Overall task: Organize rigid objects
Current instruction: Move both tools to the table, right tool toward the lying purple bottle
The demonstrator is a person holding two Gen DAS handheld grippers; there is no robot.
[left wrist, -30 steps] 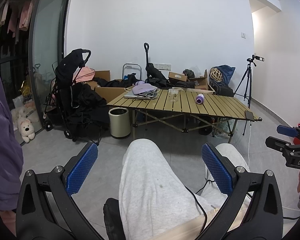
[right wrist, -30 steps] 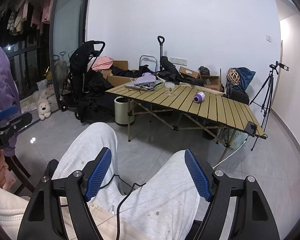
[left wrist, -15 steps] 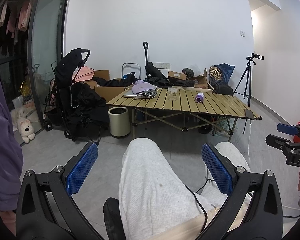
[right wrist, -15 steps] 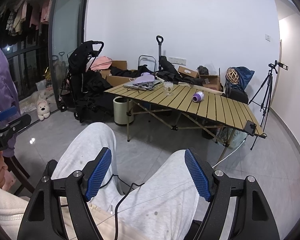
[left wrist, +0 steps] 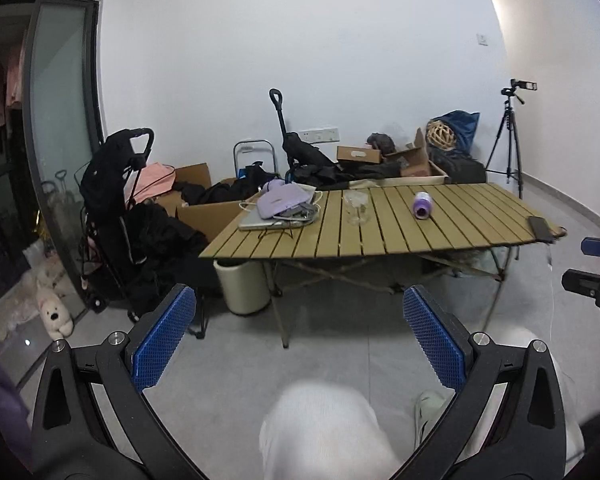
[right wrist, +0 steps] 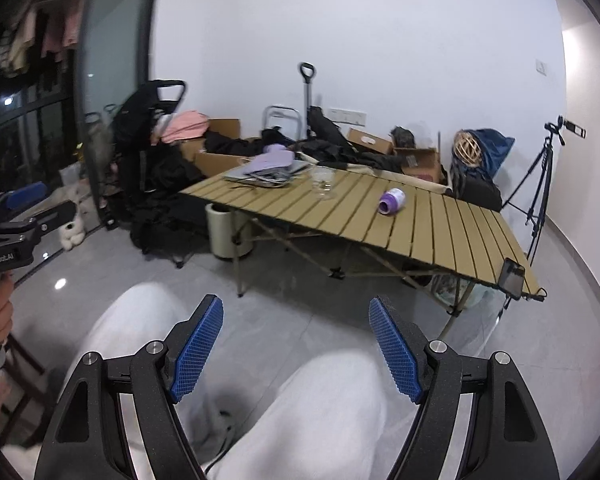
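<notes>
Left gripper point(left wrist: 300, 336): black frame, blue waffle-textured pads point(left wrist: 162, 344) spread wide, holding nothing, above grey tile floor and a white-trousered knee point(left wrist: 324, 428).
Right gripper point(right wrist: 296, 348): same build, pads point(right wrist: 198, 346) wide apart, nothing between them.
Table point(left wrist: 460, 228): tan slatted top on folding legs, well ahead of both grippers.
Purple bottle point(right wrist: 392, 201): squat cylinder lying on its side mid-table.
Glass point(right wrist: 325, 182): clear and upright, left of the bottle.
Laptop point(left wrist: 260, 222): flat silver slab at the far left corner, under a lilac cap point(left wrist: 280, 202).
Phone point(right wrist: 514, 274): dark rectangle at the table's right edge.
</notes>
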